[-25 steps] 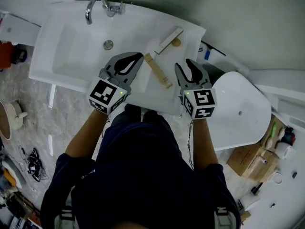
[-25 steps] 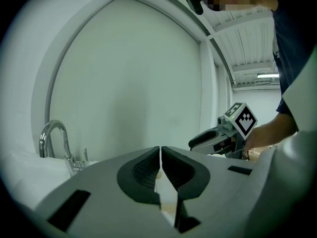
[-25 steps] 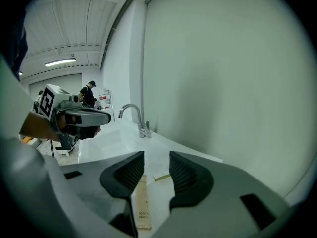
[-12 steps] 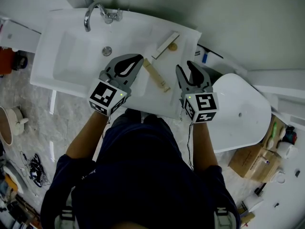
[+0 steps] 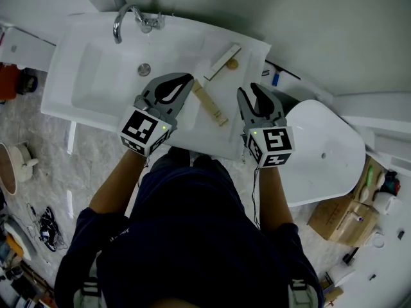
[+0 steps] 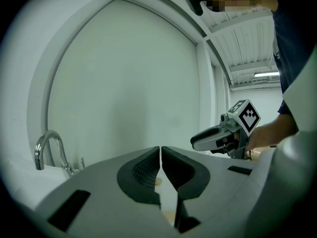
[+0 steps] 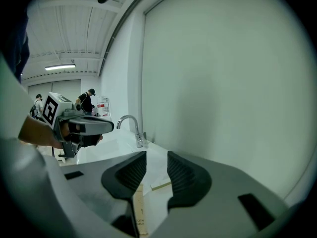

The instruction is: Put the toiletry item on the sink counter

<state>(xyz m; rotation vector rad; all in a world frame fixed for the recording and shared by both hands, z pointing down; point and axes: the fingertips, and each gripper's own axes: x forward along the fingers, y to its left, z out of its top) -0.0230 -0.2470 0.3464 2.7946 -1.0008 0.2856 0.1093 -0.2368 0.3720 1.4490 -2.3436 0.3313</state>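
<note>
A long tan toiletry box lies flat on the white sink counter, between my two grippers. Farther back are a flat white-and-tan box and a small round item. My left gripper hovers over the basin's right edge, jaws shut and empty. My right gripper is just right of the tan box, and its jaws are closing with nothing between them. In the right gripper view the tan box shows below the jaws.
The faucet and drain are at the basin's back left. A white toilet lid sits close on the right, with a cardboard box and small clutter beyond it. Loose items lie on the floor at left.
Both grippers stay almost in place over the counter's front. The right gripper has drawn back slightly and its jaws look a little narrower.
</note>
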